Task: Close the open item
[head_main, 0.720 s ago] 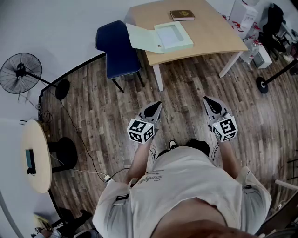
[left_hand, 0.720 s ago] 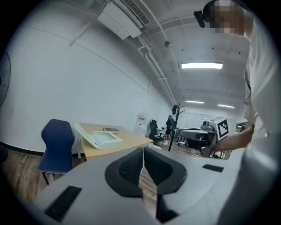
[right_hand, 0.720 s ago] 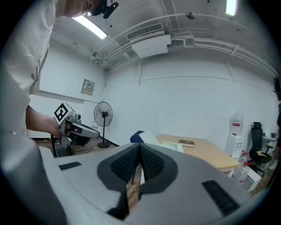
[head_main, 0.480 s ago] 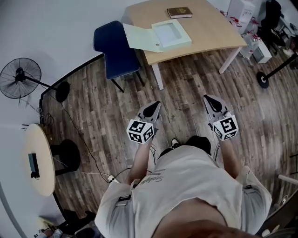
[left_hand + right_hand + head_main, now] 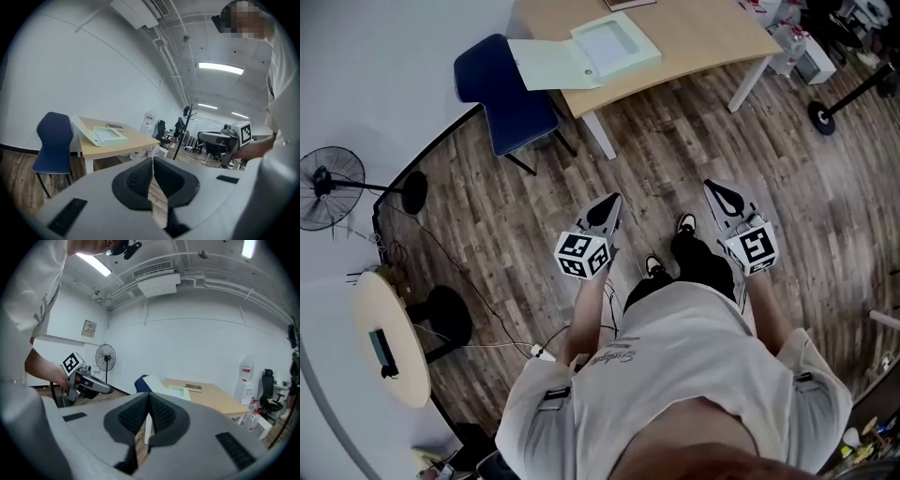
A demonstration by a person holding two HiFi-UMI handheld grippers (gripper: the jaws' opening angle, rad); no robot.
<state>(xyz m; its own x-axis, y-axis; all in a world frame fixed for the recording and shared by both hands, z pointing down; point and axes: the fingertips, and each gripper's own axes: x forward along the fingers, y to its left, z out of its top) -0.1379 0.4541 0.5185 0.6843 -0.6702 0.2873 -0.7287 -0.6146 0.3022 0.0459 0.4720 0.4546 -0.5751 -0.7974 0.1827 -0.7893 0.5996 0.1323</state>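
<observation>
A pale green box (image 5: 615, 45) lies on the wooden table (image 5: 694, 37) ahead, its lid (image 5: 546, 64) flung open to the left over the table's edge. The box (image 5: 110, 136) also shows in the left gripper view and, small, the box (image 5: 178, 391) in the right gripper view. My left gripper (image 5: 610, 207) and right gripper (image 5: 722, 194) hover side by side over the wood floor, well short of the table. Both are shut with nothing between their jaws. The left gripper (image 5: 152, 161) and right gripper (image 5: 149, 397) each show pads pressed together.
A blue chair (image 5: 500, 86) stands left of the table, right below the open lid. A floor fan (image 5: 328, 178) and a small round table (image 5: 389, 342) stand at the far left, with a cable (image 5: 469, 281) on the floor. A book (image 5: 193, 388) lies farther back on the table.
The person has stepped forward, one foot now out front. The table and box have slid up and left in the head view. Both grippers stay shut and level.
</observation>
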